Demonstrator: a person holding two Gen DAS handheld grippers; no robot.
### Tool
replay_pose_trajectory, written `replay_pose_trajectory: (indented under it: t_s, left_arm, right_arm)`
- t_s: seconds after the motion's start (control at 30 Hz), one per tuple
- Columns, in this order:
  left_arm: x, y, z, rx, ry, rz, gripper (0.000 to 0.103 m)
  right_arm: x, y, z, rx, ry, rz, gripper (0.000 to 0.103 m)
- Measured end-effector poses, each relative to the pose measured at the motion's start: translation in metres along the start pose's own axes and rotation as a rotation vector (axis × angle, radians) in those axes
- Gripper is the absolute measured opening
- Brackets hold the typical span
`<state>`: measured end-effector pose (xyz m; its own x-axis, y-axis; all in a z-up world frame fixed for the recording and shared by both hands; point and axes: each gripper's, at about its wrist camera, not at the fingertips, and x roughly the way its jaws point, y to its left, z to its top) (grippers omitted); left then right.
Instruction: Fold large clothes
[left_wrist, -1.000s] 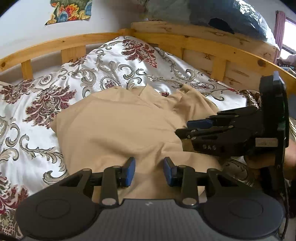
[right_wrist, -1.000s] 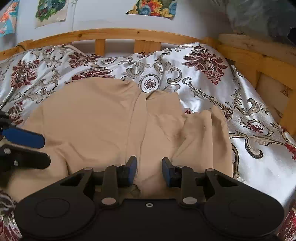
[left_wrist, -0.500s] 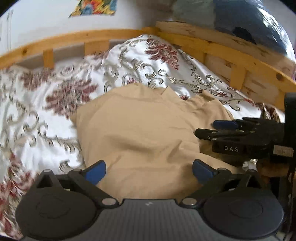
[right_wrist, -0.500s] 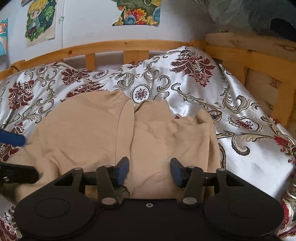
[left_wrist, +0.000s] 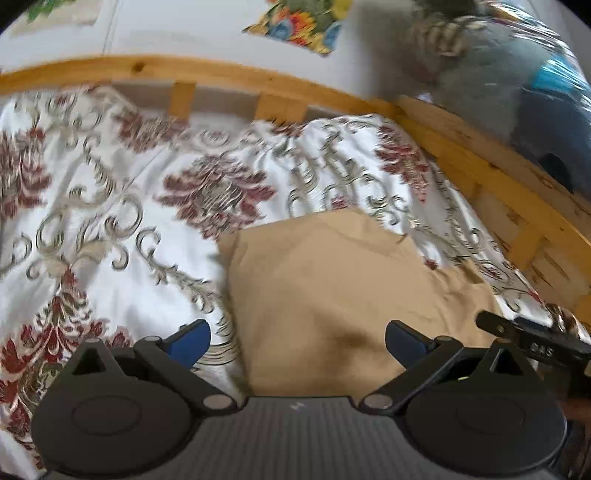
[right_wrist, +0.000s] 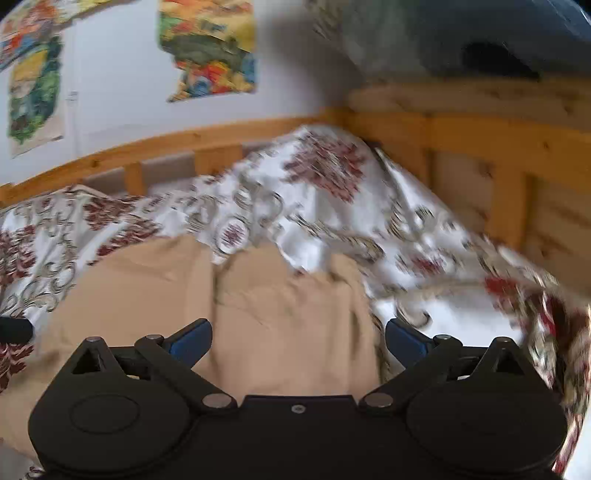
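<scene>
A tan garment (left_wrist: 332, 288) lies folded on the patterned bedspread (left_wrist: 110, 221). It also shows in the right wrist view (right_wrist: 258, 314), with a seam down its middle. My left gripper (left_wrist: 297, 341) is open wide and empty, above the garment's near left edge. My right gripper (right_wrist: 298, 339) is open wide and empty, above the garment's near right part. The right gripper's fingers (left_wrist: 532, 338) show at the right edge of the left wrist view. The left gripper's tip (right_wrist: 14, 329) shows at the left edge of the right wrist view.
A wooden bed rail (left_wrist: 258, 85) runs along the back and the right side (right_wrist: 480, 177). Bagged bedding (left_wrist: 517, 74) is piled on the right rail. Colourful posters (right_wrist: 207, 48) hang on the wall behind.
Both grippers have opened wide, let go of the garment and drawn back and up. The left view has swung left; the garment lies still.
</scene>
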<state>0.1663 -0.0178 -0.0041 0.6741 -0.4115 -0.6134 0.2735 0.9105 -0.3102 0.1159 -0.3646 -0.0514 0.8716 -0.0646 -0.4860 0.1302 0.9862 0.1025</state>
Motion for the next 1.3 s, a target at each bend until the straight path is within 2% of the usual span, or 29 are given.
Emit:
replay_pose_trajectory:
  t_s: [0.07,0.1,0.17,0.3,0.37,0.47,0.53,0.6,0.63,0.7,0.73,0.77,0.8,0.87,0.97,1.07,1.17,1.3]
  left_arm:
    - [0.011,0.014,0.000,-0.015,0.039,-0.054,0.102]
    - [0.017,0.021,0.001,-0.008,0.065,-0.111,0.102]
    - [0.030,0.032,0.001,-0.008,0.122,-0.197,0.102]
    - [0.059,0.052,0.003,-0.080,0.202,-0.272,0.102]
    - [0.067,0.061,0.003,-0.126,0.214,-0.312,0.102]
    - [0.077,0.070,0.002,-0.174,0.248,-0.371,0.102]
    - [0.081,0.070,0.003,-0.176,0.258,-0.389,0.101]
    - [0.083,0.067,0.004,-0.169,0.277,-0.389,0.095]
    - [0.083,0.064,0.005,-0.164,0.283,-0.371,0.092]
    - [0.078,0.057,0.008,-0.143,0.276,-0.344,0.087]
    - [0.074,0.054,0.009,-0.126,0.264,-0.330,0.082]
    - [0.070,0.049,0.009,-0.104,0.249,-0.314,0.076]
    - [0.066,0.043,0.009,-0.076,0.229,-0.296,0.074]
    - [0.059,0.033,0.011,-0.043,0.202,-0.268,0.065]
    - [0.045,0.019,0.012,0.028,0.149,-0.235,0.055]
    - [0.030,0.014,0.016,0.061,0.094,-0.239,0.046]
    - [0.010,0.010,0.021,0.135,0.024,-0.231,0.043]
    - [-0.015,0.019,0.041,0.173,-0.034,-0.216,0.041]
  right_arm:
    - [0.009,-0.008,-0.003,0.048,0.037,0.018,0.100]
    - [0.014,-0.012,-0.004,0.085,0.056,0.036,0.099]
    - [0.023,-0.023,-0.008,0.211,0.102,0.133,0.100]
    - [0.026,-0.044,-0.013,0.452,0.092,0.274,0.102]
    - [0.026,-0.050,-0.013,0.511,0.089,0.318,0.102]
    - [0.033,-0.046,-0.011,0.466,0.114,0.321,0.102]
    - [0.036,-0.033,-0.011,0.342,0.142,0.288,0.102]
    - [0.038,-0.013,-0.014,0.172,0.162,0.234,0.102]
    - [0.038,-0.006,-0.016,0.112,0.161,0.208,0.098]
    - [0.035,0.000,-0.019,0.083,0.155,0.161,0.086]
    - [0.033,-0.001,-0.019,0.093,0.154,0.135,0.073]
    - [0.031,-0.004,-0.019,0.102,0.152,0.091,0.047]
    - [0.028,-0.009,-0.020,0.113,0.148,0.071,0.038]
    - [0.023,-0.018,-0.018,0.176,0.138,0.111,0.022]
    - [0.013,-0.012,-0.013,0.173,0.088,0.152,0.011]
    - [-0.001,0.006,-0.003,0.107,0.014,0.213,0.007]
    - [-0.018,0.030,0.008,0.023,-0.066,0.261,0.006]
    - [-0.026,0.054,0.020,-0.023,-0.134,0.291,0.006]
